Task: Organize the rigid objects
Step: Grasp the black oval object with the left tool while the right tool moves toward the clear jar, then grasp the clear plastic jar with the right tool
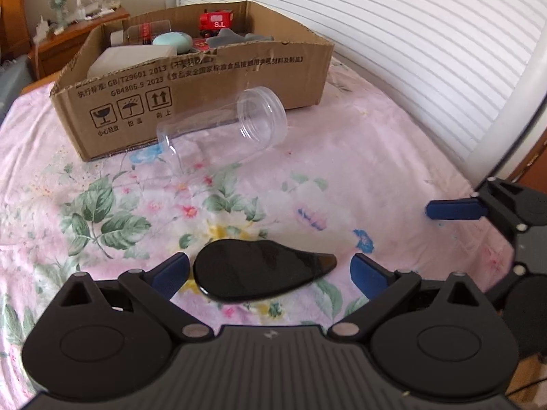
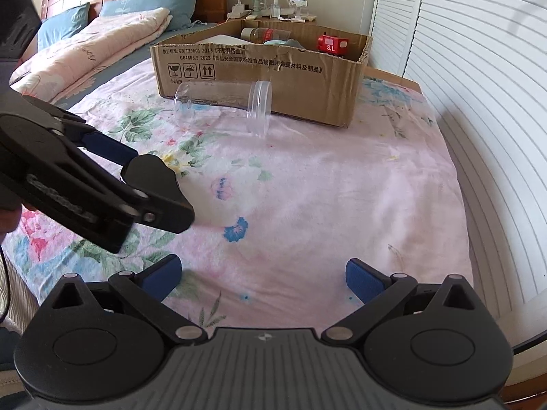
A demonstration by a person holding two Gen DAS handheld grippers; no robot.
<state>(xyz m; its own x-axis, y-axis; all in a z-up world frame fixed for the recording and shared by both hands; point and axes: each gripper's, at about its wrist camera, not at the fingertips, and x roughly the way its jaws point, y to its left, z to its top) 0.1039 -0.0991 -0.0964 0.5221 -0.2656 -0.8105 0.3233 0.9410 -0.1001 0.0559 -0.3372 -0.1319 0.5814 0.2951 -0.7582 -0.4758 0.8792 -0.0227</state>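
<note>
In the left wrist view my left gripper [image 1: 268, 273] stands wide, its two blue pads on either side of a black teardrop-shaped piece [image 1: 254, 273] that lies flat on the flowered bedsheet [image 1: 342, 177] at the lower centre of the frame; the pads do not touch it. Above it, near the middle of the frame, a clear plastic jar [image 1: 222, 126] lies on its side just in front of the cardboard box [image 1: 212, 102], with its threaded mouth turned to the right. In the box, at the upper centre, I see a red toy train [image 1: 216, 23], a pale green rounded object [image 1: 172, 42] and a clear bottle [image 1: 148, 32]. In the right wrist view my right gripper [image 2: 263, 278] is also wide and holds nothing; only bare sheet is between its pads. The left gripper shows there at the middle left of the frame. White slatted doors [image 2: 478, 68] fill the right side.
</note>
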